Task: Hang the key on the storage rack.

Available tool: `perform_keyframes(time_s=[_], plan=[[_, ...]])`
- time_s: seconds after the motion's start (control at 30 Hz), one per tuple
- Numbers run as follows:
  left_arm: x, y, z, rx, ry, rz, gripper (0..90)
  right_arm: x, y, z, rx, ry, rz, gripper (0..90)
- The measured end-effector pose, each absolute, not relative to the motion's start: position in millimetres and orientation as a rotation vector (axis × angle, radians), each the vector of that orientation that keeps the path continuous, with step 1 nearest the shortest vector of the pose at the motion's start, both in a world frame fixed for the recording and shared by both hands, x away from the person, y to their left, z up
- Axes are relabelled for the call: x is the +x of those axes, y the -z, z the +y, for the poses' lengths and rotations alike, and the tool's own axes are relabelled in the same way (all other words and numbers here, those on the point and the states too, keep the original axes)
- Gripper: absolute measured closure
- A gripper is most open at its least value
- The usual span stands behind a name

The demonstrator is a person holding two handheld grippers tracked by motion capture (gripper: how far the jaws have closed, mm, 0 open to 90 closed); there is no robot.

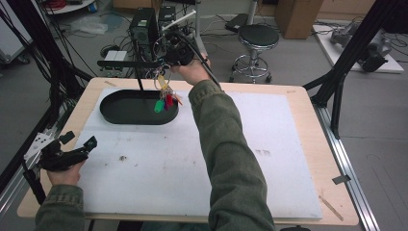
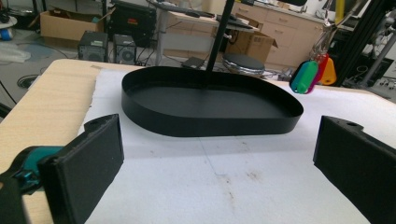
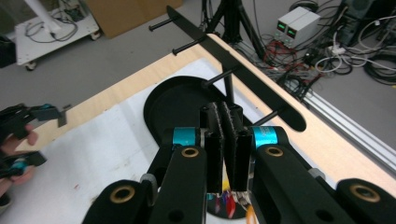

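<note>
A bunch of keys with green, red and orange tags (image 1: 163, 98) hangs from my right gripper (image 1: 166, 70), which is shut on its ring above the right end of the black oval tray (image 1: 115, 118). In the right gripper view the jaws (image 3: 223, 114) are pressed together, with the tags (image 3: 229, 203) showing beneath them. Just beyond stands a black rack bar with pegs (image 3: 243, 70) on a post rising from the tray (image 3: 173, 100). My left gripper (image 1: 79, 140) rests open and empty at the table's left edge, facing the tray (image 2: 210, 121) and the dangling tags (image 2: 308, 74).
A white mat (image 1: 192, 163) covers most of the wooden table (image 1: 312, 144). The right forearm (image 1: 226, 144) crosses the middle of the mat. Behind the table stand a stool (image 1: 257, 38), computer boxes and cables; black frame posts (image 1: 337, 82) flank the right side.
</note>
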State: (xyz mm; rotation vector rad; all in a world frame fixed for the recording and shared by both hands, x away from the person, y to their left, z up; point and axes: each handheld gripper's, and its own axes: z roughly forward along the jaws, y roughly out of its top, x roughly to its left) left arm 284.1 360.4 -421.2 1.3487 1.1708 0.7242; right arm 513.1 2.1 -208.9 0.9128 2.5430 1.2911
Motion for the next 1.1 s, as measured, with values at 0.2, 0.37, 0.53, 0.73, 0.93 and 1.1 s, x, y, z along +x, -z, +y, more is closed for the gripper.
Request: perform_keyframes(time_s=[0.2,0.37,0.53,0.73,0.93,1.1], plan=[[285,421,361,1.346,-0.722,1.171,2.2,521,206,12,0.956,-1.272,2.515,87.7],[285,422,361,1.345,-0.721,1.17,2.2,529,208,22,0.987,-1.263,2.5,87.7],[285,422,361,1.345,-0.719,1.169,2.2,536,216,30,1.029,-1.244,2.482,87.7],[285,422,360,1.344,-0.716,1.171,2.2,545,226,32,1.072,-1.241,2.476,87.7],[285,422,359,1.347,-0.71,1.168,2.2,550,232,33,1.099,-1.253,2.473,87.6],[286,422,359,1.346,-0.705,1.167,2.2,554,240,37,1.129,-1.247,2.463,87.6]])
